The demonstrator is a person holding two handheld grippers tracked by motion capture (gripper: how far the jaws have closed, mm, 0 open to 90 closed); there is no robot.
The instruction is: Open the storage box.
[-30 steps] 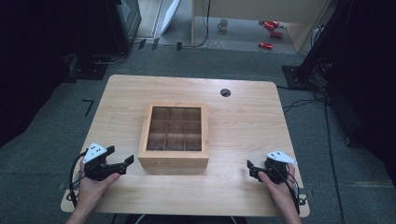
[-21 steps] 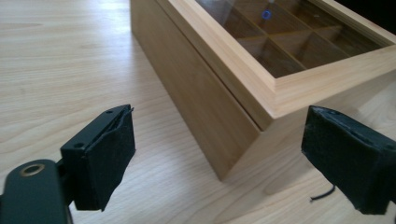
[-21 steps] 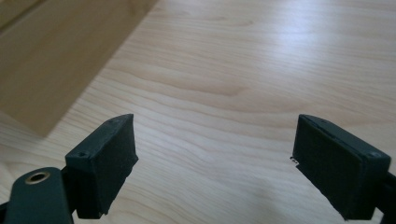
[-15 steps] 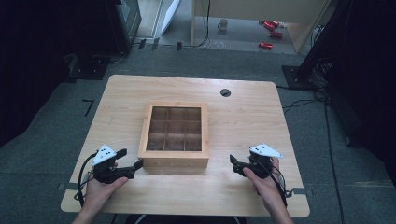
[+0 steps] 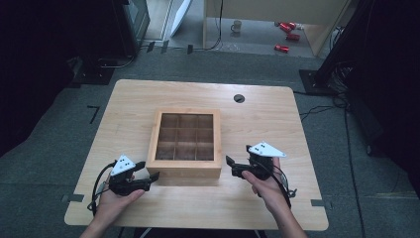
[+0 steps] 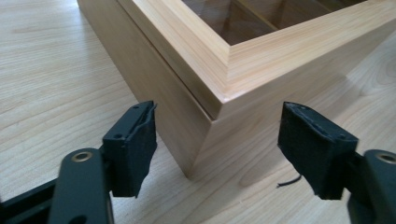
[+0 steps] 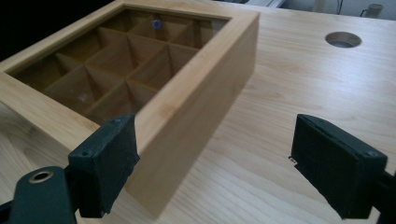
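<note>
A wooden compartment box (image 5: 185, 144) (nine cells under a framed lid) sits mid-table (image 5: 277, 119). The left gripper (image 5: 148, 177), jaws spread, flanks its seven o'clock corner; the right gripper (image 5: 232, 166), also spread, sits at five o'clock.

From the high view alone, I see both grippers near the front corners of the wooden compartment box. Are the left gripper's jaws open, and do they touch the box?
Observer: In the left gripper view, the left gripper is open, its jaws straddling the near corner of the wooden compartment box without touching it.
Operator: And the right one?
Observer: The right gripper is open too. One jaw sits in front of the box's front face, the other over bare table.
Operator: Anything inside the box?
Observer: The compartments seen through the lid's window in the right gripper view look empty.
</note>
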